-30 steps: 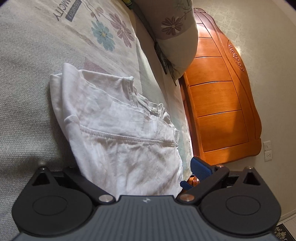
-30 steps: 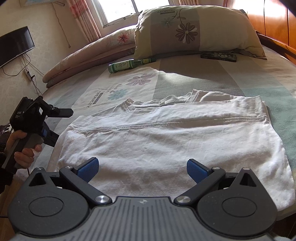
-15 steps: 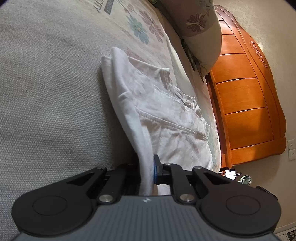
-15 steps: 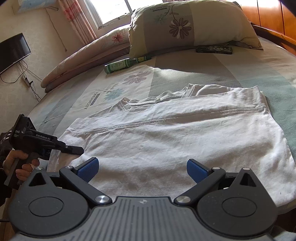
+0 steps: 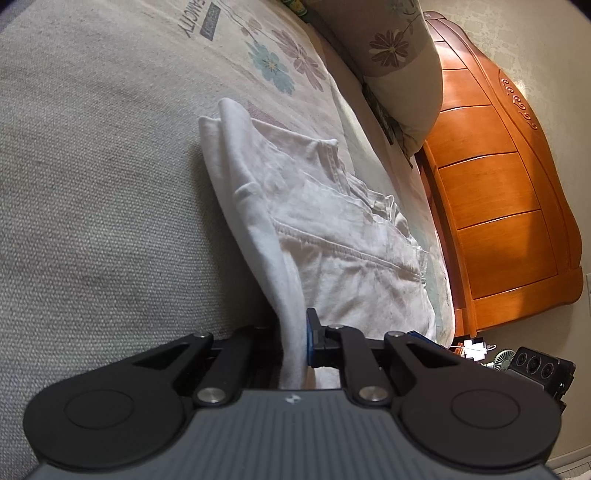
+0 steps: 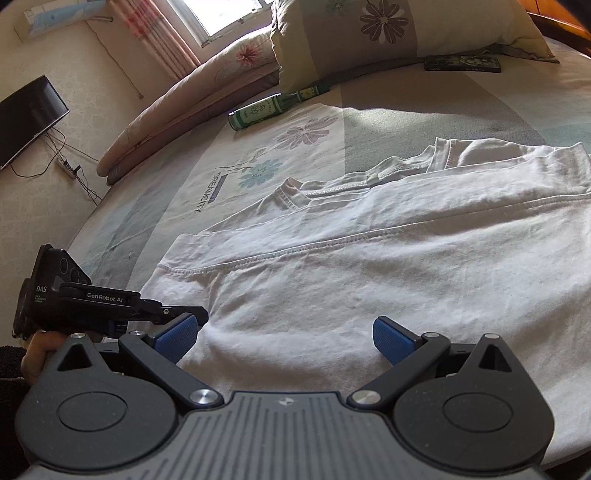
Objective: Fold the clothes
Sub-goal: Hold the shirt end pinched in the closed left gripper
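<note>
A white T-shirt (image 6: 369, 266) lies partly folded on the bed, its collar toward the pillows. In the left wrist view the shirt (image 5: 332, 240) runs away from me, and my left gripper (image 5: 295, 343) is shut on its near edge, the cloth pinched against the blue pad. From the right wrist camera, that left gripper (image 6: 201, 315) is clamped at the shirt's near left corner, with a hand on its handle. My right gripper (image 6: 284, 336) hovers open over the shirt's near edge, blue pads wide apart, and no cloth is pinched.
A flowered pillow (image 6: 388, 29), a green bottle (image 6: 266, 110) and a dark flat case (image 6: 461, 64) lie at the head of the bed. A folded quilt (image 6: 177, 99) lines the far left. The wooden headboard (image 5: 498, 206) stands to the right, a TV (image 6: 26, 118) on the wall.
The left gripper went from wide open to shut on the shirt's edge. The right gripper moved in lower toward the shirt's near edge and stayed open.
</note>
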